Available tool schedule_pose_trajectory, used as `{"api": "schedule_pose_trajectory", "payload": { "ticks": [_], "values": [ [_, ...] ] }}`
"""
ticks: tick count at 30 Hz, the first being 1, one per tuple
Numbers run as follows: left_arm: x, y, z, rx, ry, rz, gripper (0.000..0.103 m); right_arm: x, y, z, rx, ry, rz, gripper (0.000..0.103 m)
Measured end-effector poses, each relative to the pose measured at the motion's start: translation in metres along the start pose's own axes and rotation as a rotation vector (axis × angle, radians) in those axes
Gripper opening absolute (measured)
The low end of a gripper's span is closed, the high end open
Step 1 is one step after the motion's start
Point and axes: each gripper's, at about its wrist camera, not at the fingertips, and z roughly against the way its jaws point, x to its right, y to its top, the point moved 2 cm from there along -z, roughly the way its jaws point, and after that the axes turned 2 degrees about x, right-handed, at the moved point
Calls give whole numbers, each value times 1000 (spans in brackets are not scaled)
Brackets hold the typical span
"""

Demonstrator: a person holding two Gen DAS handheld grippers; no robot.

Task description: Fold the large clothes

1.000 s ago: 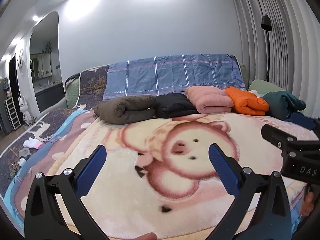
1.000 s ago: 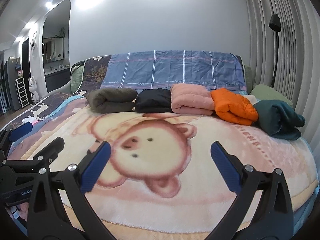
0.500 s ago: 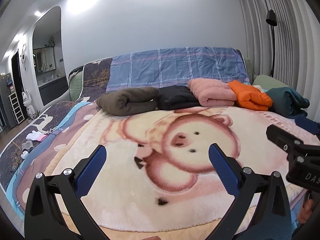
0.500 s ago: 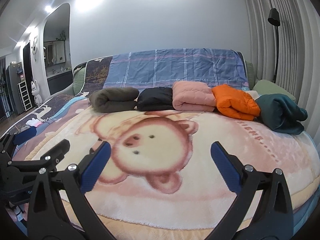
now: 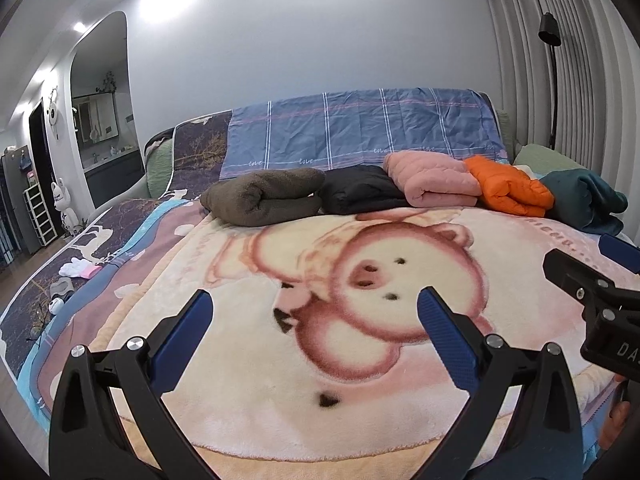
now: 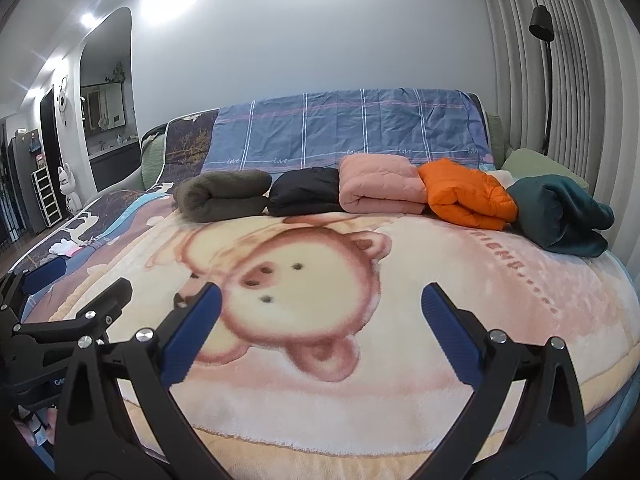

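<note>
Both my grippers, left and right, gape wide and empty over the bear blanket. Clothes sit at the headboard; teal bundle looks loosest, so I'd pinch its near edge
</note>
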Motion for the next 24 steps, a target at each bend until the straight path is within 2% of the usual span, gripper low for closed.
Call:
{"api": "schedule_pose_trajectory", "payload": {
  "ticks": [24],
  "values": [
    [3, -4, -4, -13, 2, -1, 102, 0, -7, -6, -15, -8, -11, 101]
  ]
}}
